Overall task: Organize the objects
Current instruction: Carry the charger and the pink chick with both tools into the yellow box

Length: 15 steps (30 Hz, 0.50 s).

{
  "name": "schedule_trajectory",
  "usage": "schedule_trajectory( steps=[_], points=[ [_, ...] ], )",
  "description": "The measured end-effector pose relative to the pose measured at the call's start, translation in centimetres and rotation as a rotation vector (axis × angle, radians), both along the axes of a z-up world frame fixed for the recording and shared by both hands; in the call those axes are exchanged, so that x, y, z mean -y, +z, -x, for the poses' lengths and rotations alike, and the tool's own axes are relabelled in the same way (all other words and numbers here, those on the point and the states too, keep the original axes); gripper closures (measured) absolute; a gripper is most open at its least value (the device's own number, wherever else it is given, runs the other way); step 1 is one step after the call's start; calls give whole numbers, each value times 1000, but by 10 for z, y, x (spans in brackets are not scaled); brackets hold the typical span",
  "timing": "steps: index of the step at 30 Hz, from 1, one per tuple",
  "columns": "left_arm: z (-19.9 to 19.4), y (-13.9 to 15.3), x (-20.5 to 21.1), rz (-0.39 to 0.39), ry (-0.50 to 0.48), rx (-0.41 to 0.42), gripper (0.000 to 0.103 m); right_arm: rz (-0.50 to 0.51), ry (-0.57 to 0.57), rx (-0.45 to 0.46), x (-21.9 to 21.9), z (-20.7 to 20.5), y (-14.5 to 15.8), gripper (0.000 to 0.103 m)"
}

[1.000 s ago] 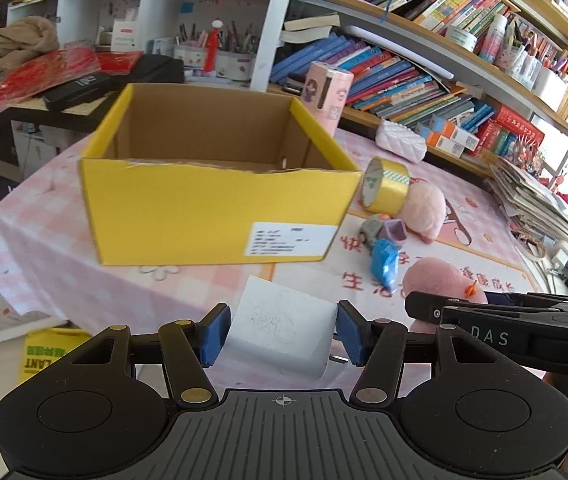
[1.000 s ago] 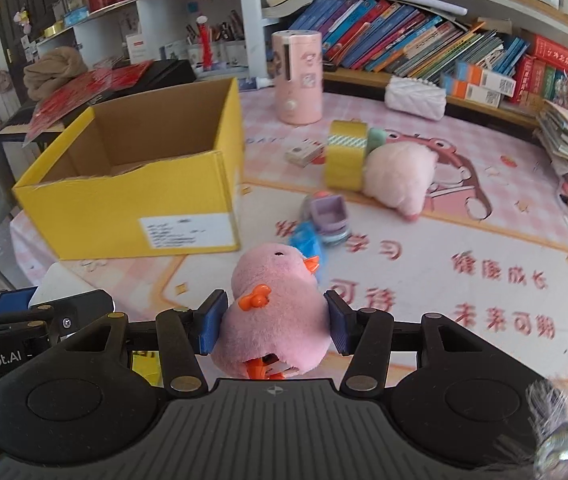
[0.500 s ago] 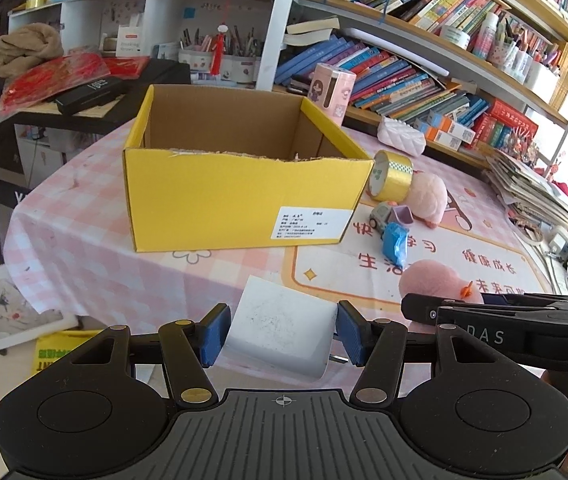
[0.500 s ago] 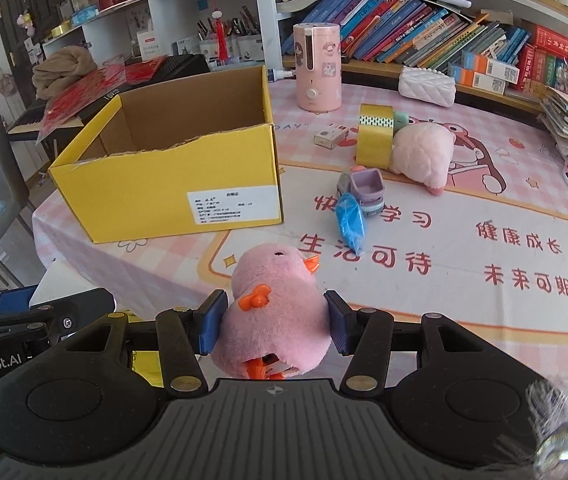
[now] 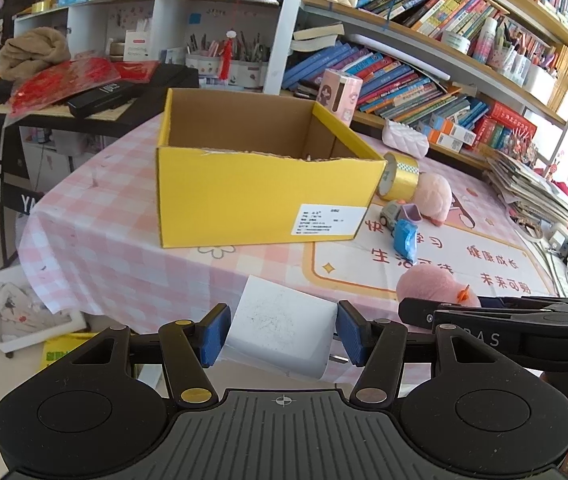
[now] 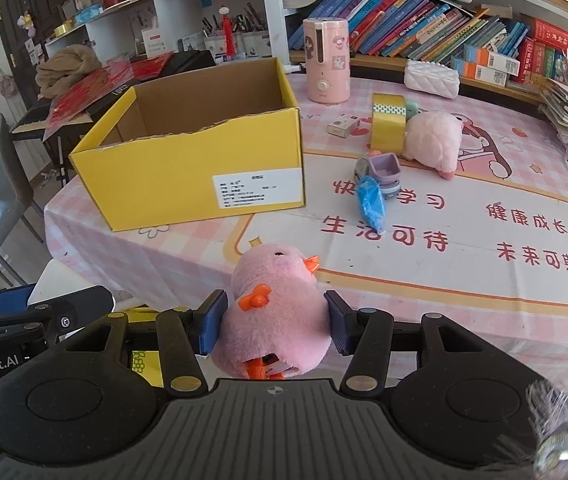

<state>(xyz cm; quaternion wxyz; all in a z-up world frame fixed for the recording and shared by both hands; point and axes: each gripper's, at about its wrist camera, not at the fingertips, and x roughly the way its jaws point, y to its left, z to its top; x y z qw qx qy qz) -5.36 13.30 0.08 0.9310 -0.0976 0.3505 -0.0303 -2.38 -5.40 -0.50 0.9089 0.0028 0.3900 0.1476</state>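
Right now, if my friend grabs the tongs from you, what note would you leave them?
Left tongs: shut on a white block, held off the near table edge.
Right tongs: shut on a pink plush chick, also short of the table.
Yellow box sits open on the checked table; I cannot see anything in it from here.
Still lying out: blue packet, toy truck, gold tape roll, second pink plush, small white carton.
Done: two things picked up.
Left: probably drop both in the box, then collect the rest.
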Motion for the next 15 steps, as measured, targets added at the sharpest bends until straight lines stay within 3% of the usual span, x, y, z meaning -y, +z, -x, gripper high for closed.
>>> schedule_trajectory(
  steps=[9, 15],
  points=[
    [1, 15, -14, -15, 14, 59, 46, 11, 29, 28, -21, -1, 8, 53],
    [-16, 37, -22, -33, 19, 135, 46, -2, 35, 110, -26, -16, 28, 53]
  ],
)
